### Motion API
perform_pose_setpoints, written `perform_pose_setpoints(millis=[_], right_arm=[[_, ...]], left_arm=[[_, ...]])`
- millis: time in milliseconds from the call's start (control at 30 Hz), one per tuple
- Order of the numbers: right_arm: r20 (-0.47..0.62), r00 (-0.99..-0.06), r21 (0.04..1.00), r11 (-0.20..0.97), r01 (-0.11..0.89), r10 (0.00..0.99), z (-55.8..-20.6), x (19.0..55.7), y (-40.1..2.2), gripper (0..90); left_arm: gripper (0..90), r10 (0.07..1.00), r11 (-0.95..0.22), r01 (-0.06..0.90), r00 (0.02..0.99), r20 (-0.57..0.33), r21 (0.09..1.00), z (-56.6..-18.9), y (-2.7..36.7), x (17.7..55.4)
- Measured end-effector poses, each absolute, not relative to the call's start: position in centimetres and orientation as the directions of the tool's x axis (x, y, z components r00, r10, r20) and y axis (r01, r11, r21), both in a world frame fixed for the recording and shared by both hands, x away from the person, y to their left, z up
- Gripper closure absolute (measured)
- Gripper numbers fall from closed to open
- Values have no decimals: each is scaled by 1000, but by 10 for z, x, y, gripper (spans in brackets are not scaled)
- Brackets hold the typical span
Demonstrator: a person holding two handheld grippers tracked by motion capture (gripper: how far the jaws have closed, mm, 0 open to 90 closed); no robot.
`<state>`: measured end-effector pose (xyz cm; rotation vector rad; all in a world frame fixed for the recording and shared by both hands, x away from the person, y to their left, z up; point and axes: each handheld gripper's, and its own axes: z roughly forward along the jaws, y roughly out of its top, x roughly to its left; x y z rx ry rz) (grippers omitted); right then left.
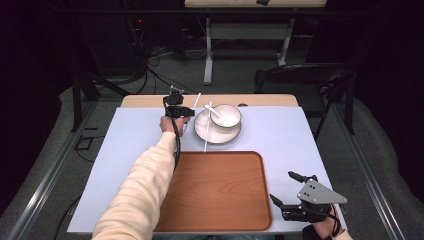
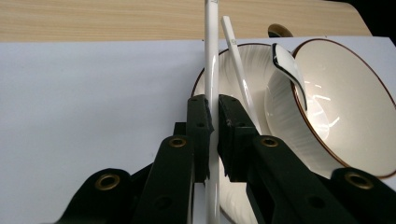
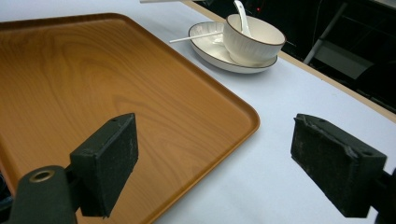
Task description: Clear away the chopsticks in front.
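slim white chopstick point(image 2: 211, 56), left gripper point(image 2: 214, 122) clamping it

The left gripper point(image 2: 214, 126) rises from six o'clock, its two black jaws pinched on a white chopstick point(image 2: 211, 60) that runs straight up to twelve o'clock. A second white chopstick point(image 2: 239, 70) leans just beside it at one o'clock, lying over the rim of a white plate point(image 2: 243, 58). At three o'clock a white bowl point(image 2: 345, 102) with a brown rim sits on that plate, a white spoon point(image 2: 289, 70) resting on its edge
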<state>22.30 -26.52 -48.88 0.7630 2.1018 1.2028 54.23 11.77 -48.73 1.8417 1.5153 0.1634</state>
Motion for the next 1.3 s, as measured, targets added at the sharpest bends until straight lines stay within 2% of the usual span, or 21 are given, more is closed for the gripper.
perform_pose_setpoints(millis=[500, 900, 1300], right_arm=[[-210, -659, 886, 425, 184, 722, -489, 223, -265, 144], [-210, -660, 886, 426, 184, 722, -489, 224, -265, 144], [-210, -661, 886, 427, 184, 720, -489, 224, -264, 144]], left_arm=[[838, 884, -16, 758, 315, -344, 653, -462, 149, 510], [838, 867, -11, 716, 354, -351, 698, -452, 160, 462], [838, 876, 63, 687, 309, -370, 724, -463, 179, 417]])
